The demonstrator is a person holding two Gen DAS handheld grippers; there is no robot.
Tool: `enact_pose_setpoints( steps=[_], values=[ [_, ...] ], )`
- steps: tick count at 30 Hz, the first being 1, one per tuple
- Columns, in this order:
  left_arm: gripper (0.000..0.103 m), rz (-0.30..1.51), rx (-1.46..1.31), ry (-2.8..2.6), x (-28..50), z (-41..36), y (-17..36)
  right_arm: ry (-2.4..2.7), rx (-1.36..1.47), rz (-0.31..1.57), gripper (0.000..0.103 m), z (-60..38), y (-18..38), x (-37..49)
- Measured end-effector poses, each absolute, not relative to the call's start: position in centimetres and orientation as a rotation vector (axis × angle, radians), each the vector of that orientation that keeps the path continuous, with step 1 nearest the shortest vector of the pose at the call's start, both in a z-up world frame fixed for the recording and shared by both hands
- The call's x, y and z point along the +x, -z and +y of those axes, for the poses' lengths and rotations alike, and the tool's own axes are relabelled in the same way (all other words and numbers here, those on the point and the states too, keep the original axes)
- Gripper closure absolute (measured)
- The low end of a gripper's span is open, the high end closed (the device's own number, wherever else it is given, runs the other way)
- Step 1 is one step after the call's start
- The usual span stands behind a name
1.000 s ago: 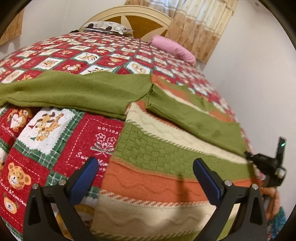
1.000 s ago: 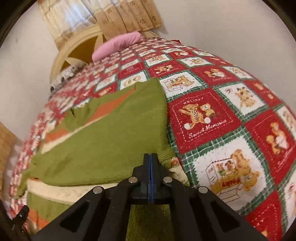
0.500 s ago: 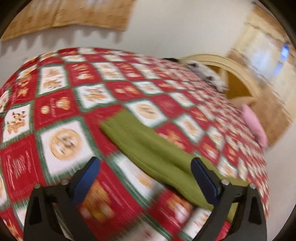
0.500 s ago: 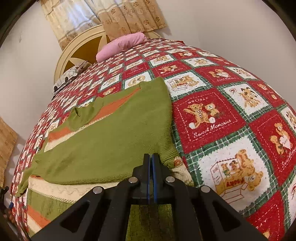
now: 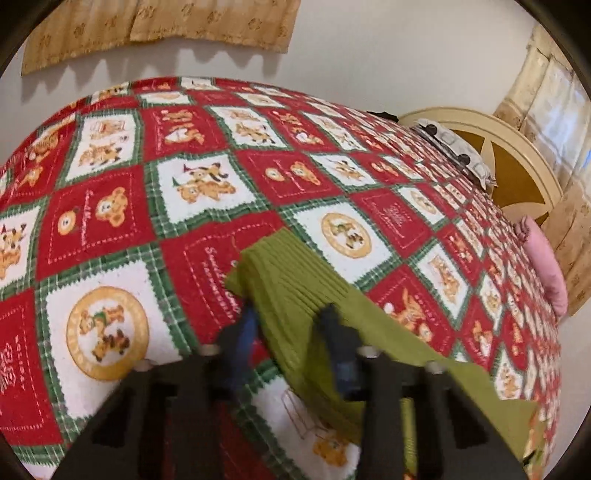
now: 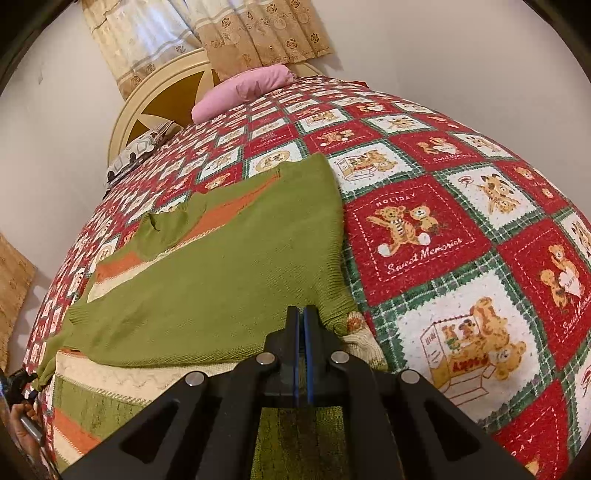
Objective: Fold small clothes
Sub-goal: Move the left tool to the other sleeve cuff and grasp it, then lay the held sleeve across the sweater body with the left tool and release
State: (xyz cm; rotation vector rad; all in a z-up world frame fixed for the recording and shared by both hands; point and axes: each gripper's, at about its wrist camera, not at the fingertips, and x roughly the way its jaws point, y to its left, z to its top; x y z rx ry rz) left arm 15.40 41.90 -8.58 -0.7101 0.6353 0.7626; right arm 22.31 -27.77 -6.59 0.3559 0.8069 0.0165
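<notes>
A small knit sweater with green sleeves and orange, cream and green stripes (image 6: pixel 207 280) lies flat on the bed. One green sleeve is folded across its body. The other green sleeve (image 5: pixel 291 280) stretches out over the quilt in the left wrist view. My left gripper (image 5: pixel 290 319) straddles this sleeve near the cuff, its blue pads (image 5: pixel 245 332) half closed on either side of the cloth. My right gripper (image 6: pixel 303 321) is shut at the sweater's lower right edge; whether cloth is between its pads is hidden.
The bed carries a red, green and white teddy-bear quilt (image 6: pixel 436 229). A pink pillow (image 6: pixel 240 92) and a patterned pillow (image 6: pixel 144 147) lie by the cream headboard (image 6: pixel 162 99). Walls stand close on both sides. Curtains (image 6: pixel 229 33) hang behind the headboard.
My left gripper swung from the sweater's body to the outstretched sleeve and its jaws have narrowed around the cuff end. The right gripper stayed shut and hardly moved.
</notes>
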Motion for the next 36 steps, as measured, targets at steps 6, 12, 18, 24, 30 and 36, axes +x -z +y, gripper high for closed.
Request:
enact_pose_setpoints(
  steps=[6,12,18,24,30,36],
  values=[
    [0.095,0.617,-0.635,-0.685,16.1,41.4,6.9,-0.017,0.358,0.806,0.101,-27.8,6.6,22.3],
    [0.095,0.466,-0.4,-0.509,18.4,32.7,-0.6,-0.016,0.357,0.804,0.101,-27.8,6.6,22.3],
    [0.095,0.424,-0.249,-0.16,20.8,18.8,-4.7,-0.016,0.354,0.804,0.101,-27.8,6.7,22.3],
    [0.095,0.477,-0.104,0.097,21.8,5.9,-3.0,-0.018,0.359,0.803,0.101,-27.9,6.6,22.3],
    [0.095,0.637,-0.037,0.178,23.0,-0.2,2.3,-0.018,0.358,0.804,0.101,-27.9,6.6,22.3],
    [0.076,0.7,-0.034,0.174,21.4,-0.2,2.8,-0.017,0.358,0.805,0.101,-27.9,6.7,22.3]
  ],
)
